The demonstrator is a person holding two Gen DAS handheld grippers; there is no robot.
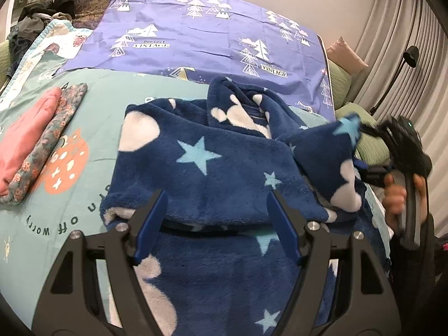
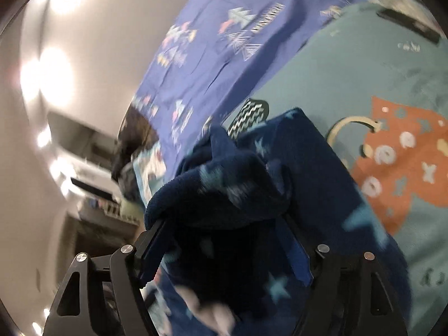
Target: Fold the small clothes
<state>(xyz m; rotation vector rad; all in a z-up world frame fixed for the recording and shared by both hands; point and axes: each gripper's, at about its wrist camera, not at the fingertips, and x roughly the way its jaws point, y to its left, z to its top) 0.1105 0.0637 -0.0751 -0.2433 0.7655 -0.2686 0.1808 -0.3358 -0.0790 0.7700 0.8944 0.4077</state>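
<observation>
Left wrist view takes in a wide teal bedsheet (image 1: 92,89) printed with an orange cartoon patch and dark lettering, smooth and flat, with a periwinkle cotton cloth (image 1: 196,42) of white pine-tree prints spread beyond it at the far side. On the teal sheet, near the middle, lies the thick navy fleece garment (image 1: 212,173), plush and fuzzy, patterned with pale blue stars and white rounded blotches; its near hem is folded into a soft roll and its right part is lifted into a peak. The left gripper (image 1: 217,215), black with blue pads, stands wide open just above that near hem, fleece lying beneath and between the fingers with the pads apart from it. At the right, a hand (image 1: 397,196) carries the right gripper (image 1: 364,131), whose tips meet the raised starry corner. Right wrist view, blurred, shows the right gripper (image 2: 224,232) with jaws spread wide and a bunched fold of the fleece (image 2: 224,196) draped between them; whether the pads press it I cannot tell. Far left, a folded pink fabric (image 1: 25,142) lies touching a folded grey floral cloth (image 1: 53,137).
</observation>
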